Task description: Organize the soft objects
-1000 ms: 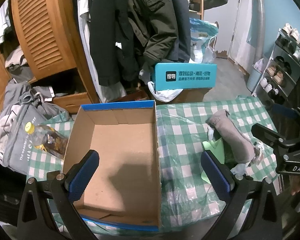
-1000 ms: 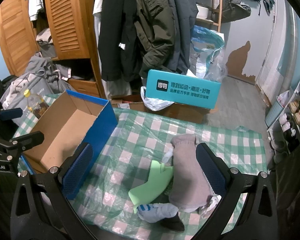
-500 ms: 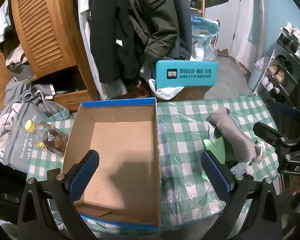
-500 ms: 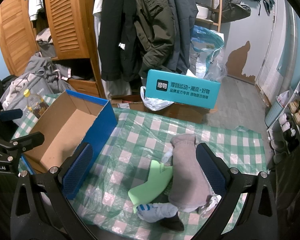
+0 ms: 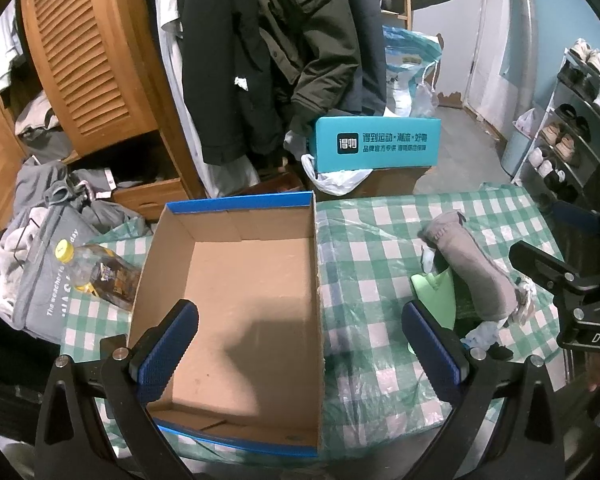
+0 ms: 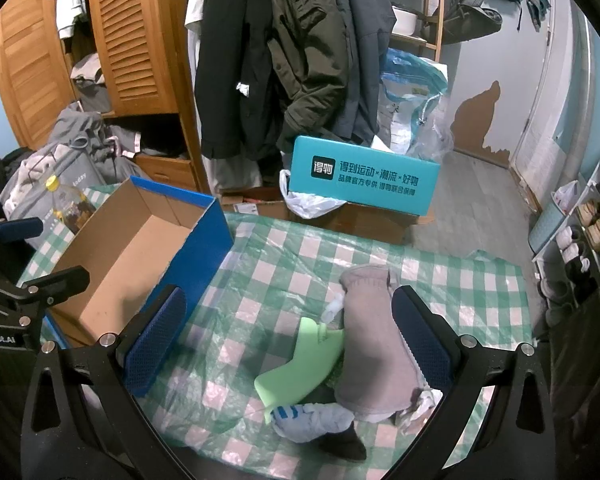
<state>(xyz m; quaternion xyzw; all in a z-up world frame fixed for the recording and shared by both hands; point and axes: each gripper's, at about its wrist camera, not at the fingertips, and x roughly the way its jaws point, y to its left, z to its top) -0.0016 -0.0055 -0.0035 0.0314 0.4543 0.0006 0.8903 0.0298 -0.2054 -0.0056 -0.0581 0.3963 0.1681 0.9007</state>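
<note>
A pile of socks lies on the green checked tablecloth (image 6: 284,276): a grey sock (image 6: 376,340) on top, a light green sock (image 6: 300,368) beside it, a white and blue sock (image 6: 312,420) and a dark one (image 6: 344,444) underneath. The grey sock (image 5: 472,272) also shows in the left wrist view. An empty cardboard box with blue sides (image 5: 240,296) stands left of the pile. My left gripper (image 5: 300,344) hangs open above the box. My right gripper (image 6: 288,344) is open above the pile, holding nothing.
A bottle with a yellow cap (image 5: 96,268) lies left of the box, next to a grey bag (image 5: 32,280). Behind the table are a teal box (image 6: 364,176), hanging coats (image 6: 284,52) and a wooden wardrobe (image 6: 128,36). A shoe rack (image 5: 572,124) stands at the right.
The left gripper has drifted slightly back and up over the box. The right gripper and the socks have not visibly moved.
</note>
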